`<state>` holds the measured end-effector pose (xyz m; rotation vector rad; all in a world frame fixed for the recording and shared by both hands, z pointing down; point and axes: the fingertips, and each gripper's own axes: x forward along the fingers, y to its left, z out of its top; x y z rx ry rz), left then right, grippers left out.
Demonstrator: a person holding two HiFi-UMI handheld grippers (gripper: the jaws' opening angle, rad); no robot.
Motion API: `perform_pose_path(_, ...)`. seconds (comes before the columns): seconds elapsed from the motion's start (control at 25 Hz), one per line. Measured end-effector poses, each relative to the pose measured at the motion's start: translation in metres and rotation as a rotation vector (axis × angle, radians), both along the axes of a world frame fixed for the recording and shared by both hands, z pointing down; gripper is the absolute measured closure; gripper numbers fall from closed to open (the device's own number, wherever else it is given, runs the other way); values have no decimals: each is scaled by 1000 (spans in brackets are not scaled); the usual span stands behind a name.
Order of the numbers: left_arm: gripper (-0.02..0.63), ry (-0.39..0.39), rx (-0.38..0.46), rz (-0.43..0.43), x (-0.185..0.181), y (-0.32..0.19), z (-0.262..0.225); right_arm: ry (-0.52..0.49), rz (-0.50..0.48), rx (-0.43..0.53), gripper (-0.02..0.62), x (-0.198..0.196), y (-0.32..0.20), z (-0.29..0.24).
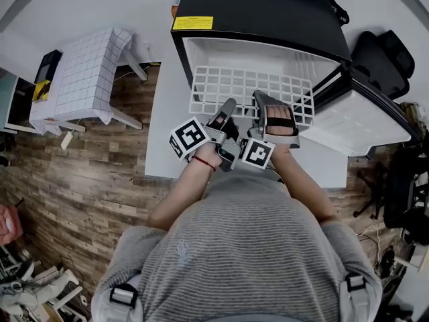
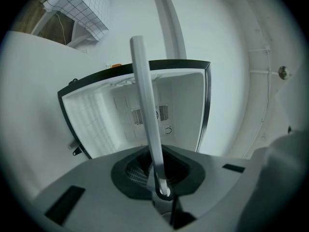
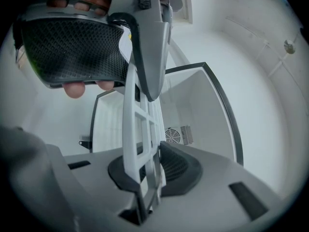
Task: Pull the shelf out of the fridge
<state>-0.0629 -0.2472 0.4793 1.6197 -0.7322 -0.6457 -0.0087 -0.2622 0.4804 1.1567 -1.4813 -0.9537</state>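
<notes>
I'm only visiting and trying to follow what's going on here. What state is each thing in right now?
Fridge: open.
Door: swung wide open.
Shelf: partly out of the fridge, held at its front edge.
Left gripper: shut on the shelf.
Right gripper: shut on the shelf.

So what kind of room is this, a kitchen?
Probably not a kitchen; it looks more like an office or lab room. The small black fridge stands on a plain white table rather than among cupboards. A black office chair sits beside it, on a wood-look floor.
</notes>
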Motion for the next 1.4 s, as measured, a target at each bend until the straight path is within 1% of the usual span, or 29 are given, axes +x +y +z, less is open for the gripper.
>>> perform_pose_path(0.24,561,12,0,8,-2,9,-1,-5,-5,-2,551,-3,9,0)
perform_pose_path(0.36,561,37,2,17,-2,18,-6,-11,-1,-2,551,-2,18,1)
perform_pose_path(0.48,561,73,17,22,-1,25,-12,27,18,4,551,6,25,-1)
perform_pose_path(0.52,561,87,20,20,-1,27,-15,22,15,7,551,5,27,-4)
perform_pose_path(0.64,561,142,20,6,0,32,-26,-41,-9,27,551,-3,31,-16)
perform_pose_path(0.68,561,155,23,0,0,33,-28,-45,-11,35,551,-3,32,-19)
perform_pose_path(0.8,561,145,32,-11,-2,35,-28,-38,-16,55,549,-4,33,-25)
perform_pose_path(0.88,561,154,31,-20,-2,36,-29,-42,-28,55,549,-4,35,-26)
perform_pose_path(0.96,563,178,36,-31,-3,37,-34,-47,-56,54,549,-4,39,-26)
perform_pose_path(1.0,563,203,36,-38,-3,37,-38,-49,-74,52,543,-4,41,-25)
perform_pose_path(1.08,563,251,36,-46,-2,37,-45,-54,-102,42,506,-3,44,-24)
perform_pose_path(1.2,563,285,23,-54,0,38,-47,-77,-122,9,491,-2,47,-26)
perform_pose_path(1.28,563,308,11,-61,-1,39,-45,-120,-144,-34,470,-3,50,-28)
perform_pose_path(1.4,563,317,8,-68,-1,39,-45,-156,-187,-101,431,-2,57,-27)
